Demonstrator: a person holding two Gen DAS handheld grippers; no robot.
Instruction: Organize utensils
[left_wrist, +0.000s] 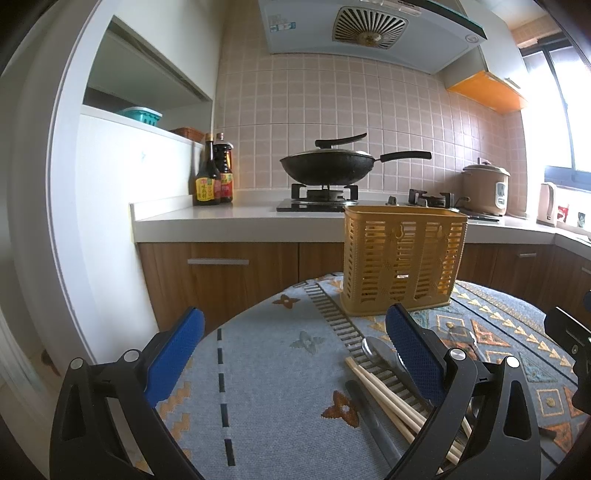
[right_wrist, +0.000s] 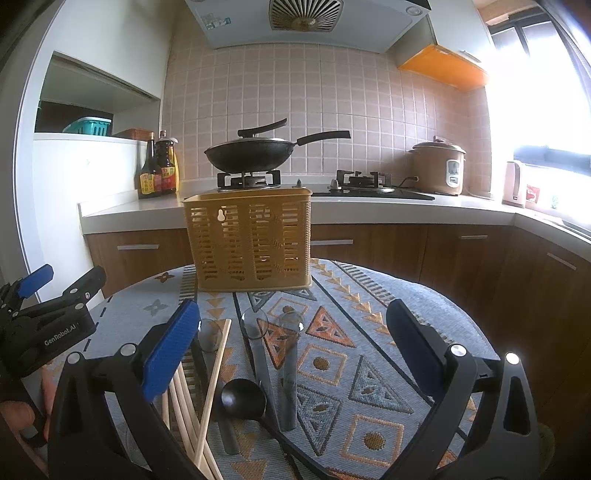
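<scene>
A yellow slotted utensil basket (left_wrist: 402, 258) (right_wrist: 251, 240) stands upright at the far side of the patterned table. Wooden chopsticks (right_wrist: 212, 384) (left_wrist: 388, 398), grey-handled clear spoons (right_wrist: 258, 343) and a black ladle (right_wrist: 243, 397) lie on the cloth in front of it. My left gripper (left_wrist: 295, 343) is open and empty, hovering over the cloth left of the utensils. My right gripper (right_wrist: 291, 332) is open and empty above the spoons and ladle. The left gripper also shows at the left edge of the right wrist view (right_wrist: 44, 314).
The table wears a grey-blue patterned cloth (right_wrist: 369, 332). Behind it runs a kitchen counter (left_wrist: 221, 218) with sauce bottles (left_wrist: 214, 177), a black wok (left_wrist: 328, 166) on the stove and a rice cooker (right_wrist: 439, 170).
</scene>
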